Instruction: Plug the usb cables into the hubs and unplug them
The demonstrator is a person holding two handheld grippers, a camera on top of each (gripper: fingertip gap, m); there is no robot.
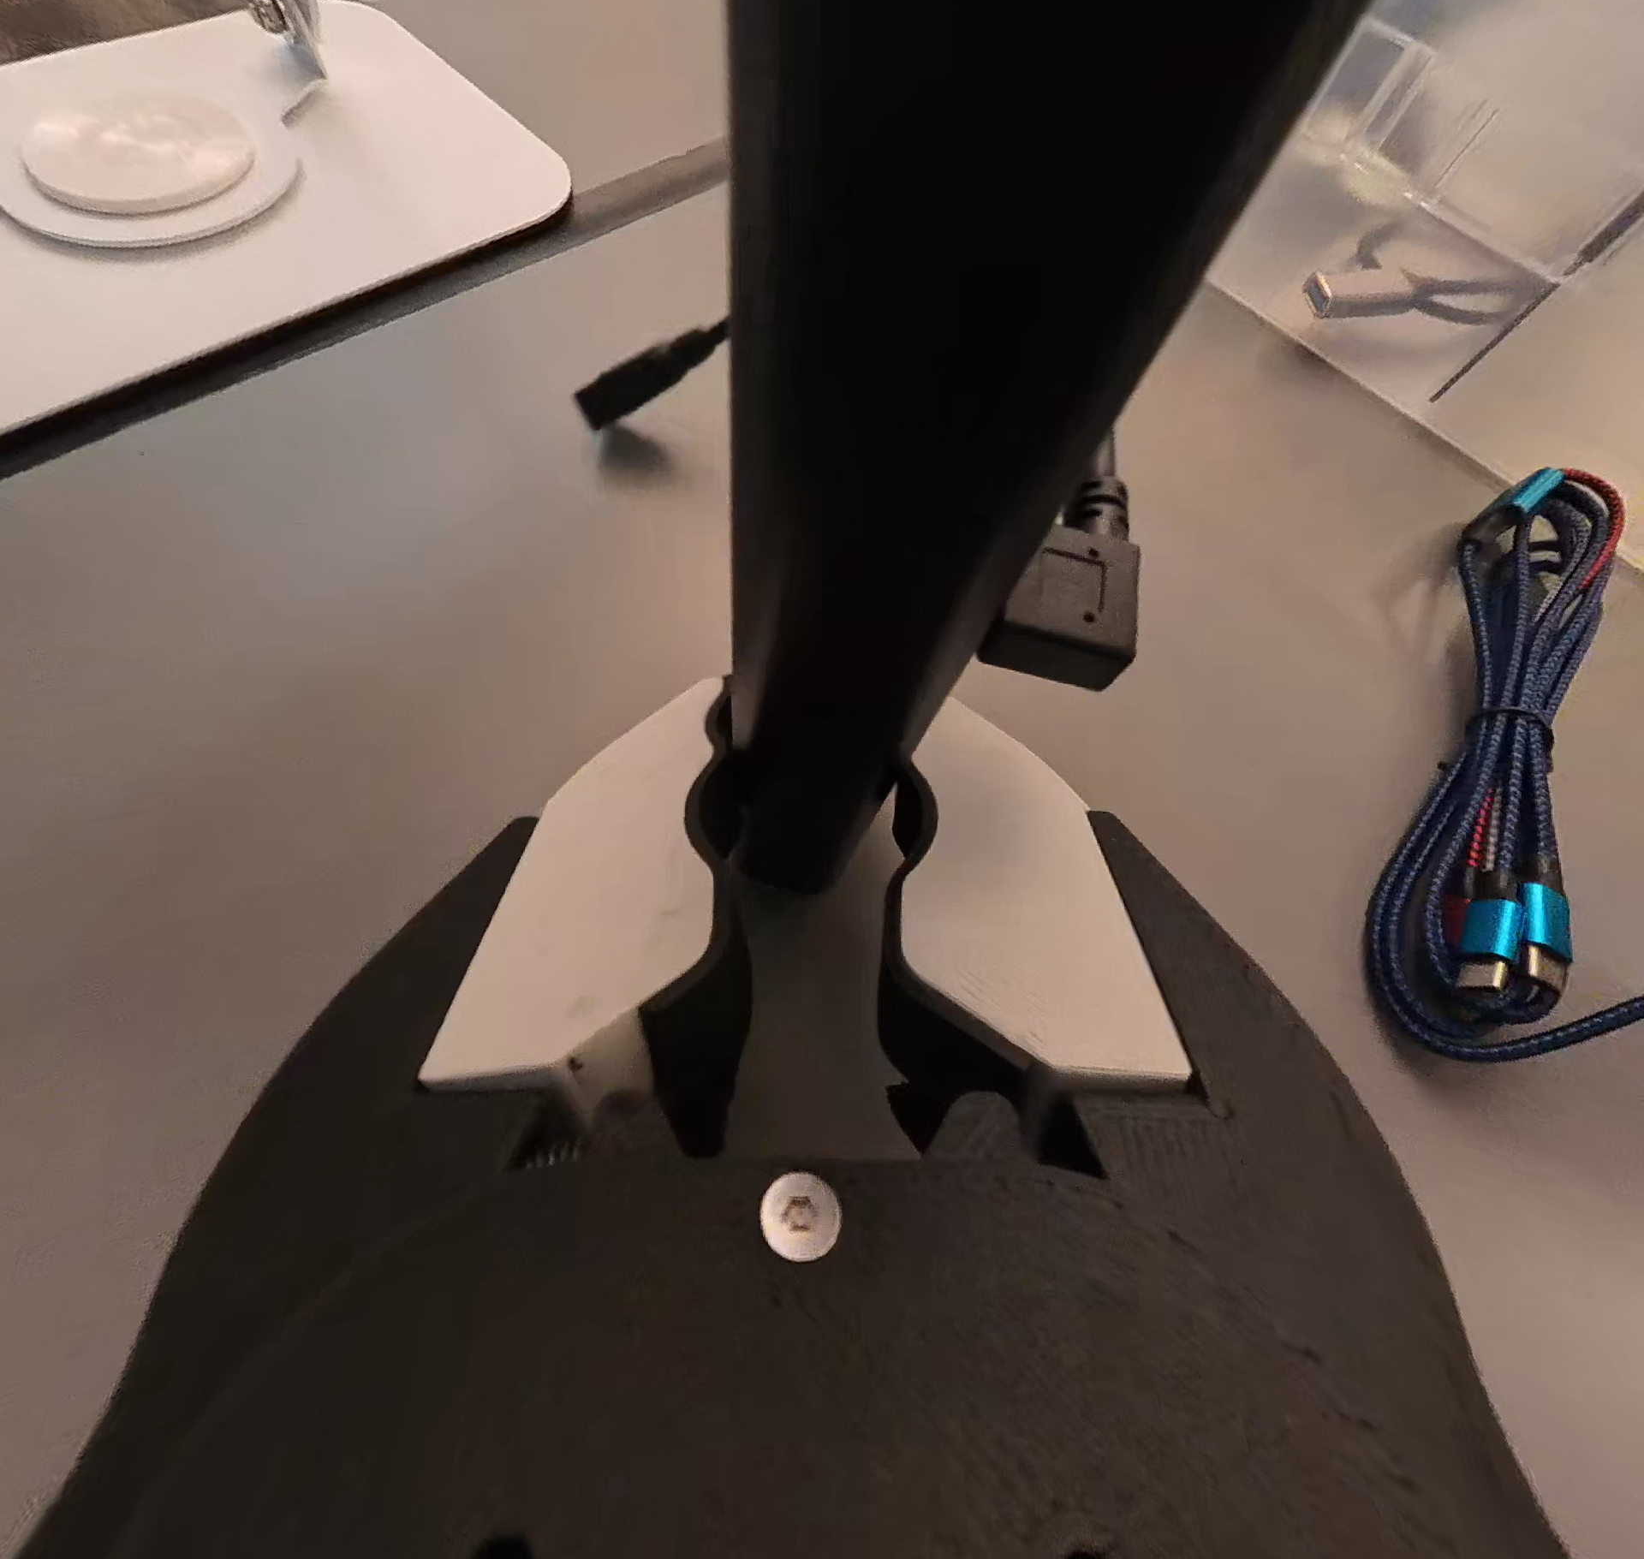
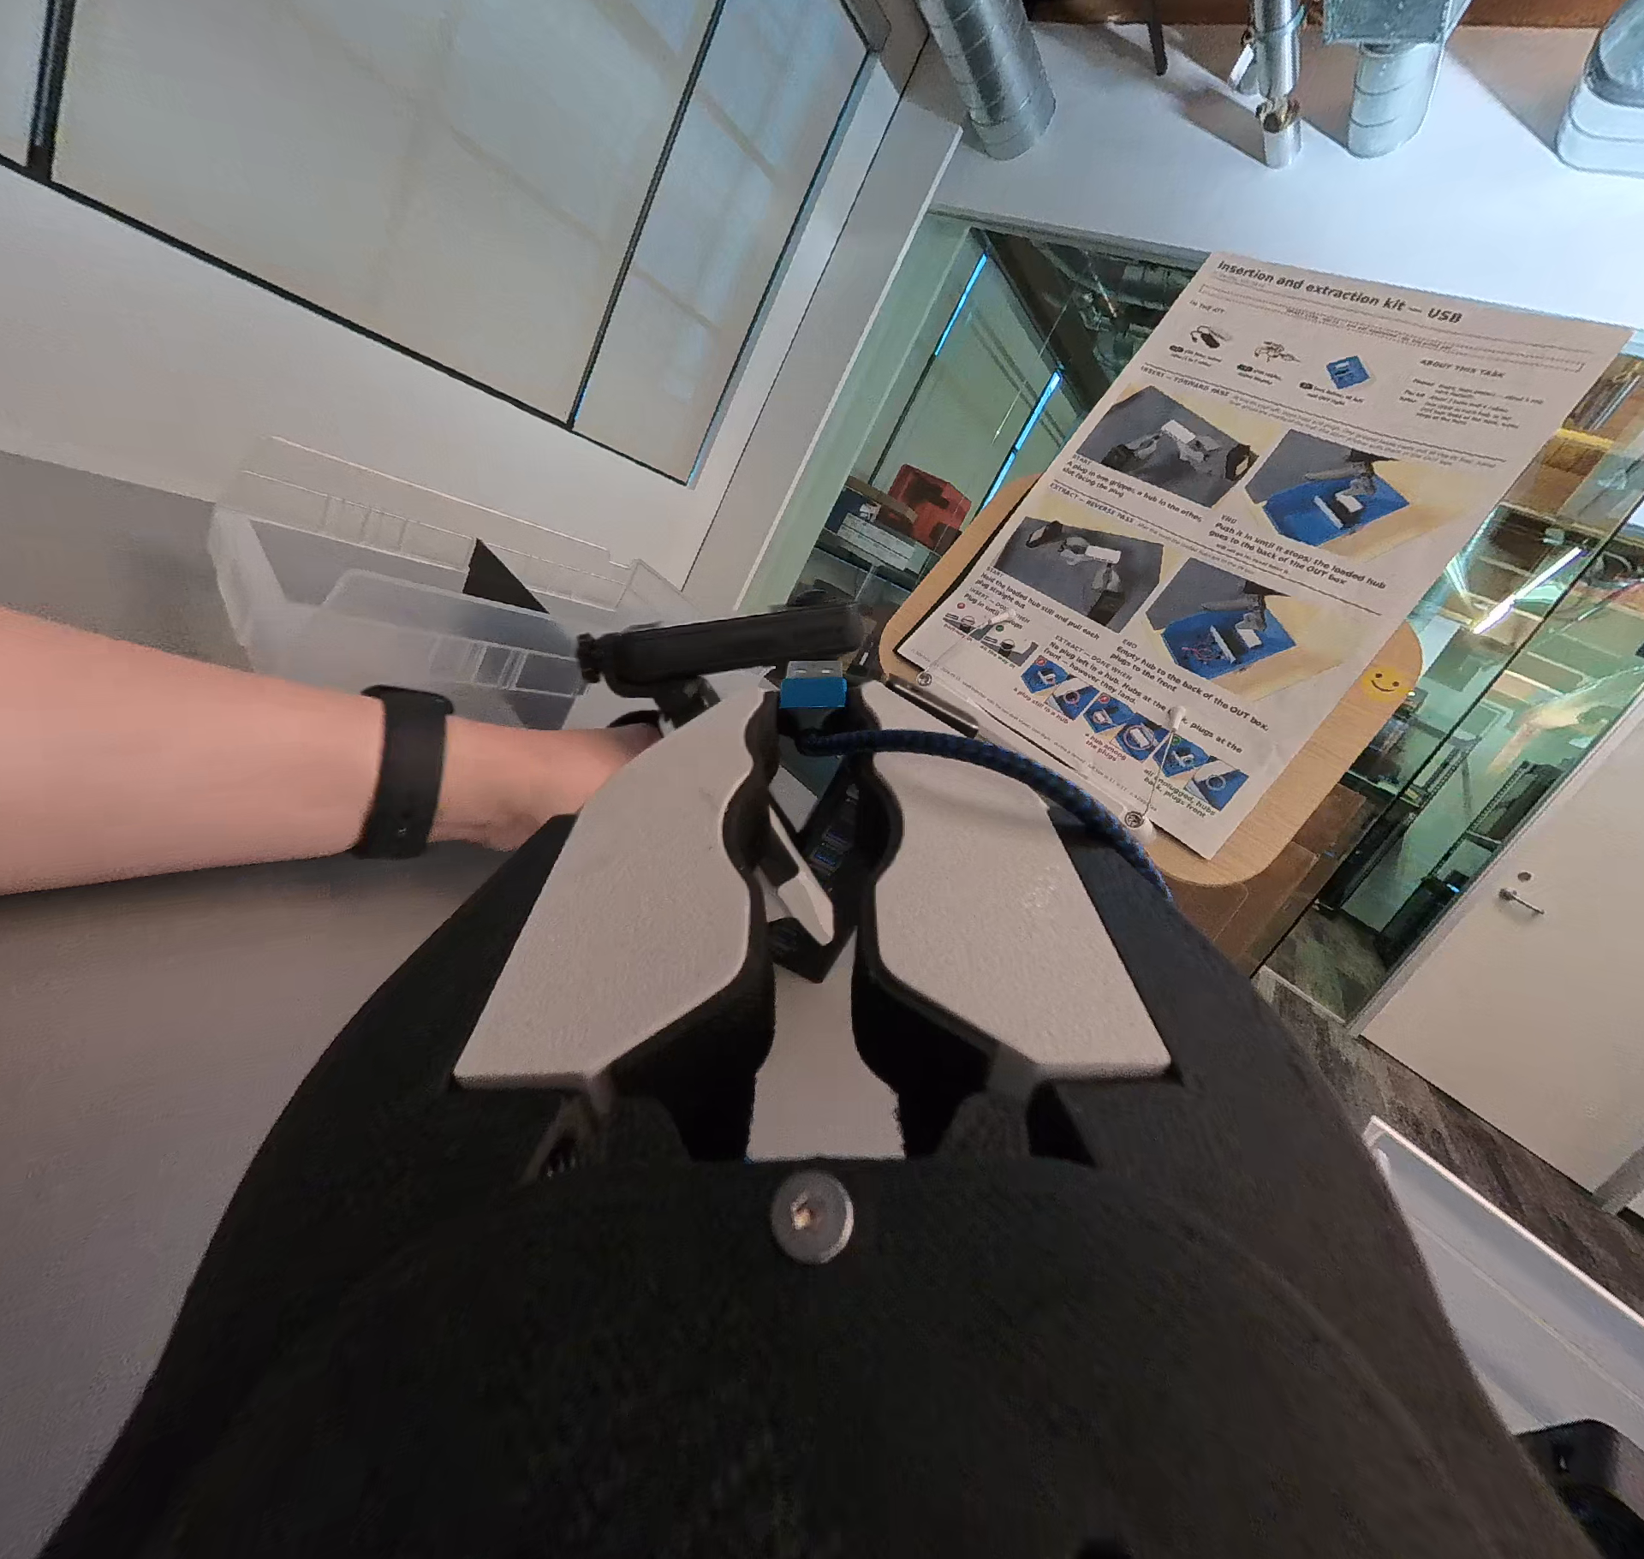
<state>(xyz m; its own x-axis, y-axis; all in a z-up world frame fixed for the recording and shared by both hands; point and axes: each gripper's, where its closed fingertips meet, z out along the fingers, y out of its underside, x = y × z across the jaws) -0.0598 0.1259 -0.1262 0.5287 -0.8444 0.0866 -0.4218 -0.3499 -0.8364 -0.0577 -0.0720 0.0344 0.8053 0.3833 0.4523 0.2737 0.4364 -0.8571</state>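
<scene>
Nearest the lens, we see the left gripper [image 1: 805, 791] pinching one end of a black hub [image 1: 934, 271], whose long axis rises up and away, tilted slightly right. Only the left wrist view shows the bundled blue braided cables [image 1: 1494, 805] lying on the grey table [image 1: 311, 716], well apart from the hub. Only the right wrist view shows the right gripper [image 2: 814, 769] clamped on a blue USB plug [image 2: 814, 685]; we note its metal tip points left, its cable [image 2: 961, 765] trailing right, beside an instruction sheet [image 2: 1290, 538].
</scene>
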